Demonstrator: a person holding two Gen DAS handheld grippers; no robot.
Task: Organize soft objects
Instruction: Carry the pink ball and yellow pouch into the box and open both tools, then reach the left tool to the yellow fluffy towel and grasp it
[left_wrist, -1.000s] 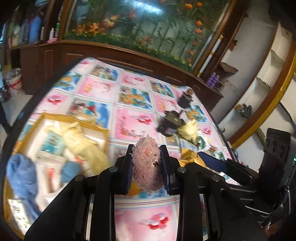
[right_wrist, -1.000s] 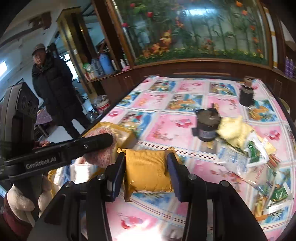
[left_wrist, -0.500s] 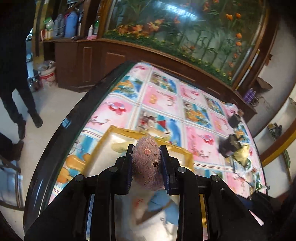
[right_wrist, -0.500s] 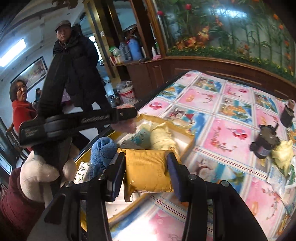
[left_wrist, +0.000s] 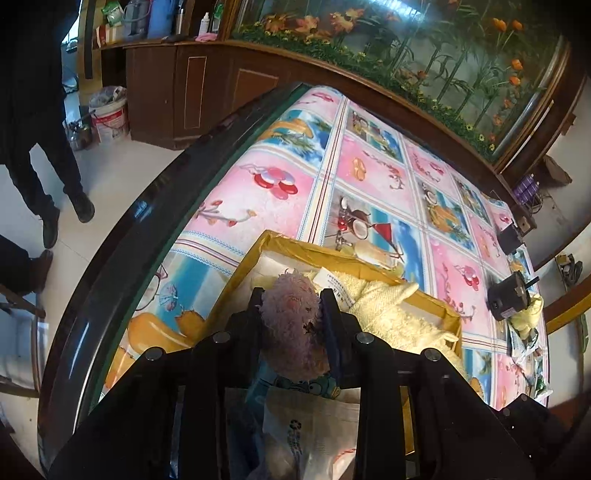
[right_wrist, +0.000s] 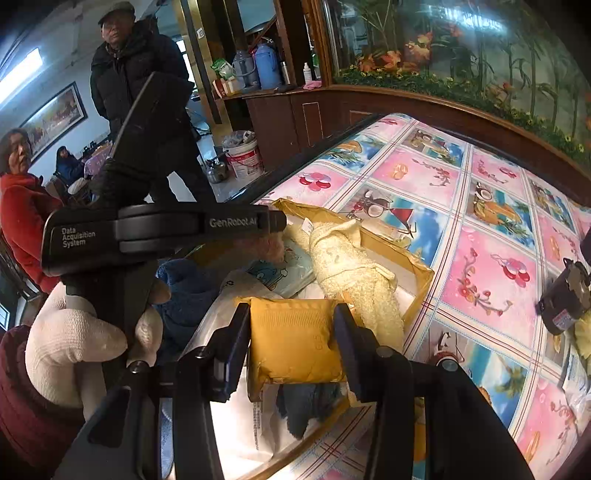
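Observation:
A fuzzy pink ball (left_wrist: 291, 325) sits between the pads of my left gripper (left_wrist: 291, 317), whose jaws are opening while the pads still touch it. It hangs over the yellow cardboard box (left_wrist: 258, 247), which holds a cream towel (left_wrist: 384, 302), a blue cloth (right_wrist: 188, 291) and plastic packets. My right gripper (right_wrist: 293, 339) is shut on a mustard-yellow soft pack (right_wrist: 295, 339), held above the near part of the same box (right_wrist: 417, 269). In the right wrist view the left gripper's body (right_wrist: 162, 229) and a gloved hand (right_wrist: 74, 343) are at the left.
The table (left_wrist: 280, 184) wears a pink and blue picture cloth and has a dark rim. Black cylinders (left_wrist: 508, 297) and snack packets (left_wrist: 524, 339) lie at the right. Several people (right_wrist: 140, 62) stand on the floor to the left, near a white bucket (right_wrist: 243, 155).
Both grippers have travelled left across the table, from near the black cylinders to above the yellow box, each carrying its object. The left jaws now stand slightly wider around the pink ball.

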